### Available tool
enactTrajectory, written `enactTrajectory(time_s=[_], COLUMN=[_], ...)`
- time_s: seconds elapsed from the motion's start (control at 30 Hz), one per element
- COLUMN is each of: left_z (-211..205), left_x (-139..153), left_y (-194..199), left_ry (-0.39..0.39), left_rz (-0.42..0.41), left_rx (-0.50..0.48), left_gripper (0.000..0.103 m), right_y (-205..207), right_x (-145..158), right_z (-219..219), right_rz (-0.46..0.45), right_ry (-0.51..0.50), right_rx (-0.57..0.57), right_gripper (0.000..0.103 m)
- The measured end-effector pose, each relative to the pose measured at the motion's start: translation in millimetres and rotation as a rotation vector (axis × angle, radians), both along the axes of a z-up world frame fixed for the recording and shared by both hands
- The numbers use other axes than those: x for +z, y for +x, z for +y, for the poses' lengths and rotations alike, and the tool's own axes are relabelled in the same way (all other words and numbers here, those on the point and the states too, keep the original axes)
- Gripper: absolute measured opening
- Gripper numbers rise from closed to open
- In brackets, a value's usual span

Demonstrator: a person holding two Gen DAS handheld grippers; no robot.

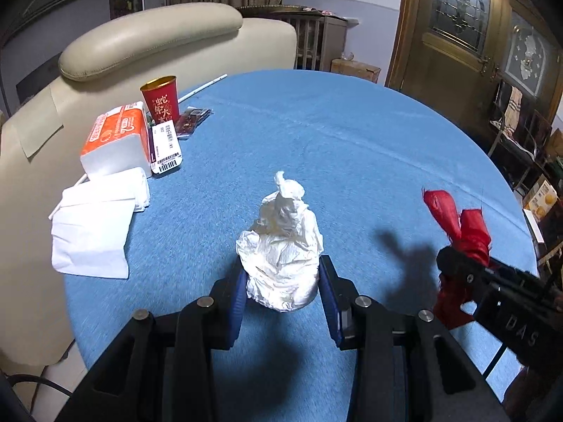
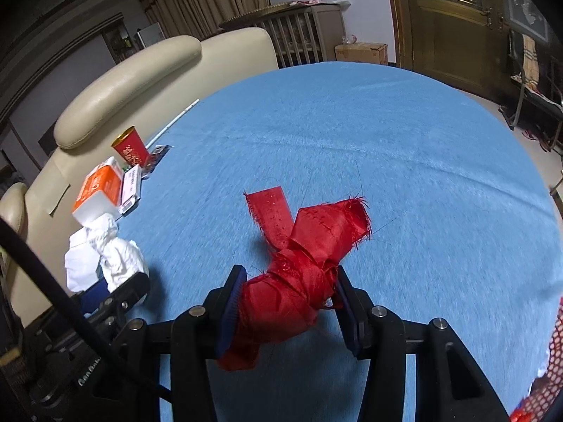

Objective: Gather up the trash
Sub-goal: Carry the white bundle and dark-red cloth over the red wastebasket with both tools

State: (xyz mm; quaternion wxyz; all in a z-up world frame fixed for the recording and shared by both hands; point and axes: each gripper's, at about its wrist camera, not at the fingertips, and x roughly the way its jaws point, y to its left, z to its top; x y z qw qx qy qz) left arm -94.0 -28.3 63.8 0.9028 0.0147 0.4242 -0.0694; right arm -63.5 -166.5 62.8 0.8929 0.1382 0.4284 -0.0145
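Note:
My left gripper point(image 1: 280, 281) is shut on a crumpled white paper wad point(image 1: 281, 246) and holds it just above the blue round table point(image 1: 352, 147). My right gripper point(image 2: 288, 299) is shut on a bunched red ribbon point(image 2: 299, 267), whose loose ends stick up and forward. The ribbon also shows at the right of the left wrist view point(image 1: 457, 225), held by the right gripper point(image 1: 454, 260). The paper wad also shows at the left of the right wrist view point(image 2: 119, 256), in the left gripper point(image 2: 116, 288).
At the table's left edge stand a red paper cup point(image 1: 162, 100), an orange tissue pack point(image 1: 116, 137), a barcoded packet point(image 1: 165, 144) and flat white napkins point(image 1: 91, 221). A cream leather armchair point(image 1: 147, 42) is behind them. A red mesh item point(image 2: 549, 362) shows at the right edge.

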Motion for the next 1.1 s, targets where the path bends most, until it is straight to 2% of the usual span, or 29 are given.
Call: enactTrajectory(time_s=[0.23,0.47,0.7,1.1], left_z=[-9,-22,-36,-55], left_x=[2,5,8,-5], left_y=[-23,-42,-48,-53], left_ry=[0.008,0.011,0.017,0.040], left_rz=[-0.003,-0.014,-0.029,-0.001], left_rx=[-0.030,-0.067,-0.108,-0.150], left_gripper=[0.041,0.041,0.041,0.041], right_y=[-46,-76,-89,-105], right_x=[5,5,10,4], right_z=[-6,-15,-20,-35], right_rz=[-0.045,-0.061,-0.085,-0.099], right_ry=[0.029,0.031,0.025,0.042], right_rx=[-0.056,-0.092,-0.111,-0.151], right_gripper=[0.052,0.052,0.052,0.052])
